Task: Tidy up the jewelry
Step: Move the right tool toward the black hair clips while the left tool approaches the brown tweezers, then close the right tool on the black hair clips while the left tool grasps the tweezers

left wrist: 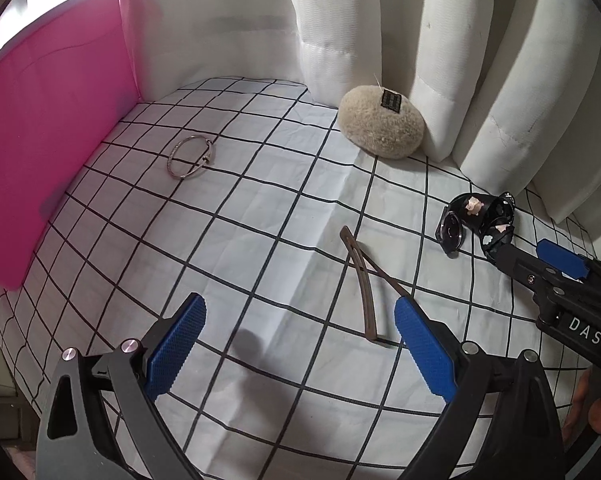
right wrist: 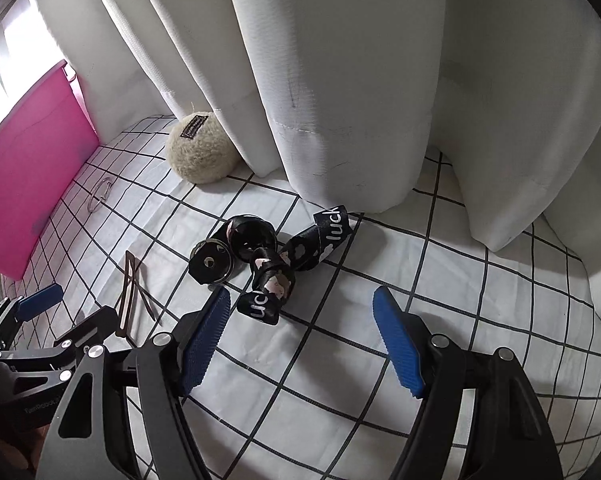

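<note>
Left hand-held gripper (left wrist: 300, 344): fingers apart, nothing between them, above the checked cloth (left wrist: 260, 216). A brown hair clip (left wrist: 364, 284) lies just beside its right finger. Right hand-held gripper (right wrist: 302, 336): fingers apart, empty, near a black ribbon bow (right wrist: 276, 264). The bow's lettering shows only in the right view. A bracelet (left wrist: 189, 158) lies near the pink box (left wrist: 52, 136).

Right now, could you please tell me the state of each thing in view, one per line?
Left gripper: open, empty, above the cloth.
Right gripper: open, empty, near the ribbon.
Hair clip: sprung open, flat on the cloth.
Bangle: flat, untouched, beside the pink box.
Ribbon: loosely bunched, lying free.
Round case: resting against the ribbon.
Pouch: against the curtain.
</note>
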